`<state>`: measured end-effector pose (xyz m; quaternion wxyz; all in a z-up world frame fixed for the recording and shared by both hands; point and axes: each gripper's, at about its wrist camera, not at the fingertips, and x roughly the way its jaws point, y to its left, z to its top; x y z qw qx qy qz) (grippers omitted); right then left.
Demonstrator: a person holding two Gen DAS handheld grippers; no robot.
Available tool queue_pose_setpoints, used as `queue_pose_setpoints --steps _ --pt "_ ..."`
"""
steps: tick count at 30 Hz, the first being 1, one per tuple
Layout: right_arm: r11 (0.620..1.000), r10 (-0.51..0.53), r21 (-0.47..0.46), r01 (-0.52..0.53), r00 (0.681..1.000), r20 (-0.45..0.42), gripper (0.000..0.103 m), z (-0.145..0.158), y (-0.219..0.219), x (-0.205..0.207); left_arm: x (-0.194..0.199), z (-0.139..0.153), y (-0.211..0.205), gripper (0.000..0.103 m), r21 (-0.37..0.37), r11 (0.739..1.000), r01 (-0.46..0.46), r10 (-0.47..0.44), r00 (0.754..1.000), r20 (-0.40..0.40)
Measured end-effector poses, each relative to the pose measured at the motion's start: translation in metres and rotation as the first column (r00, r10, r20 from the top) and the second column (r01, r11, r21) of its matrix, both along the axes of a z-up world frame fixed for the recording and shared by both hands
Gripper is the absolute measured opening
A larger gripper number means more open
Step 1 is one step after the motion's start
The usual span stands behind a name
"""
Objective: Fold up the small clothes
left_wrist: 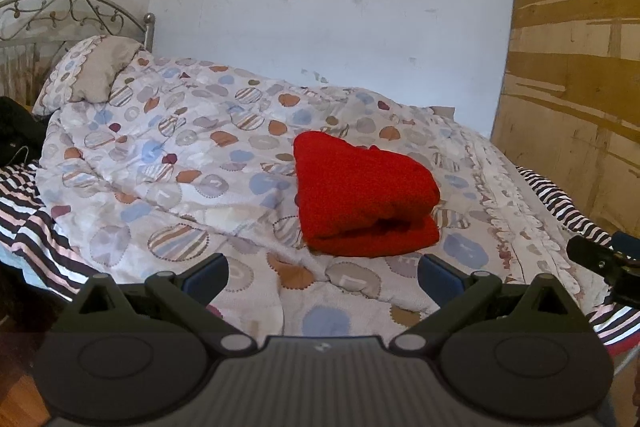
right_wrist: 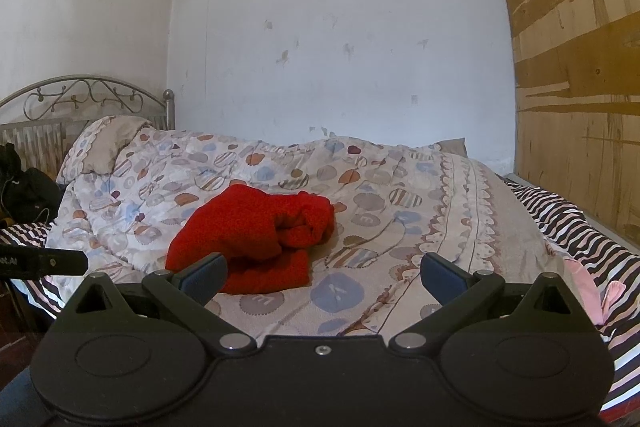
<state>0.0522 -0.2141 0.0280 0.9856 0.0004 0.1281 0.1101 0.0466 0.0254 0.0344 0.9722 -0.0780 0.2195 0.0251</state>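
The red cloth (left_wrist: 362, 195) is lying folded into a thick bundle on the quilt (left_wrist: 168, 155), mid-bed, ahead of both claws; the fold looks done, so the step in hand is likely checking or tidying it; any touch should come low and level, pressing the top layer flat rather than dragging it open. The left claw (left_wrist: 323, 273) is hanging wide and empty; the right claw (right_wrist: 323, 273) is gaping wide too, holding nothing. The cloth is looking fuzzy, soft, lumpy at its far end.
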Motion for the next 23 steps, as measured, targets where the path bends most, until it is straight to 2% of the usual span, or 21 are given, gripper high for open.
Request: queue_pose_setpoints --steps 9,18,23 --pt "1.000 -0.001 -0.001 0.001 1.000 0.001 0.103 0.0003 0.0007 0.0003 0.0006 0.0010 -0.0051 0.103 0.027 1.000 -0.014 0.015 1.000 -0.016" --pt "1.000 0.000 -0.003 0.000 1.000 0.000 0.103 0.0007 0.0021 0.0002 -0.0004 0.0017 -0.0071 0.103 0.041 0.999 -0.003 0.002 1.000 0.006" --pt "1.000 0.000 -0.003 0.000 1.000 0.000 0.103 0.0007 0.0018 0.0002 -0.0006 0.0019 -0.0049 0.103 0.031 1.000 -0.003 0.003 1.000 0.001"
